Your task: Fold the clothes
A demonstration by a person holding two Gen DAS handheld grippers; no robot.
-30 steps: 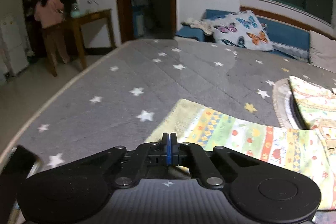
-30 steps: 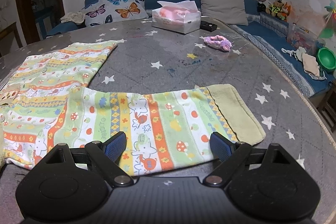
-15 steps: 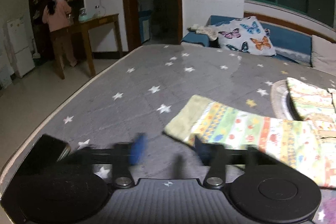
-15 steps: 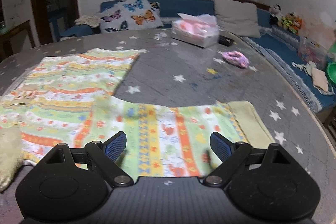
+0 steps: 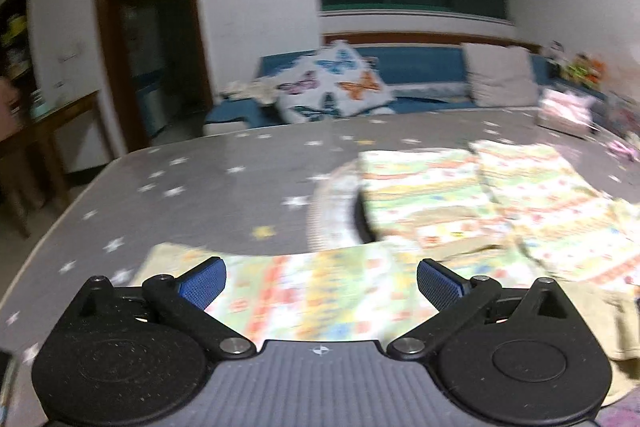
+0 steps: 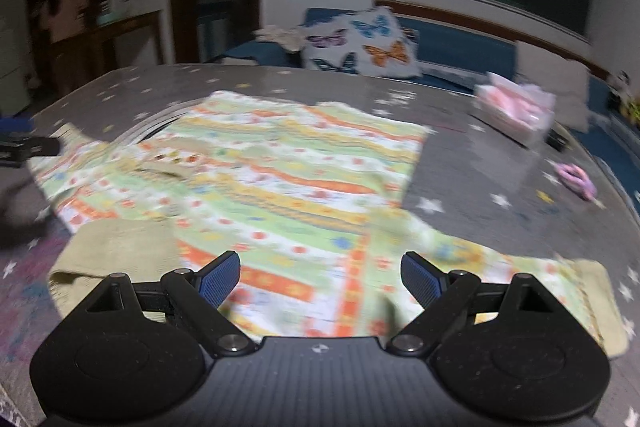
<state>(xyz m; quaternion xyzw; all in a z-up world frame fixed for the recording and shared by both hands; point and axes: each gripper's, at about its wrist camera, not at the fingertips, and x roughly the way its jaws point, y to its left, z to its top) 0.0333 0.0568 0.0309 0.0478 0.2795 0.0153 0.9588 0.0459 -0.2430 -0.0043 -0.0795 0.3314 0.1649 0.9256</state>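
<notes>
**Two grippers wide open, sleeve ahead of each**

Both empty, jaws spread. Left gripper (image 5: 321,279) poised just above left sleeve (image 5: 304,291); long axis across the view, cuff toward the left. Right gripper (image 6: 320,277) over the printed garment (image 6: 280,183), spread flat on star-patterned table (image 6: 500,163); right sleeve (image 6: 520,275) trailing rightward. Each sleeve nearest its own gripper. Likely next: pinch cuffs, fold inward. Frames motion-blurred.
</notes>
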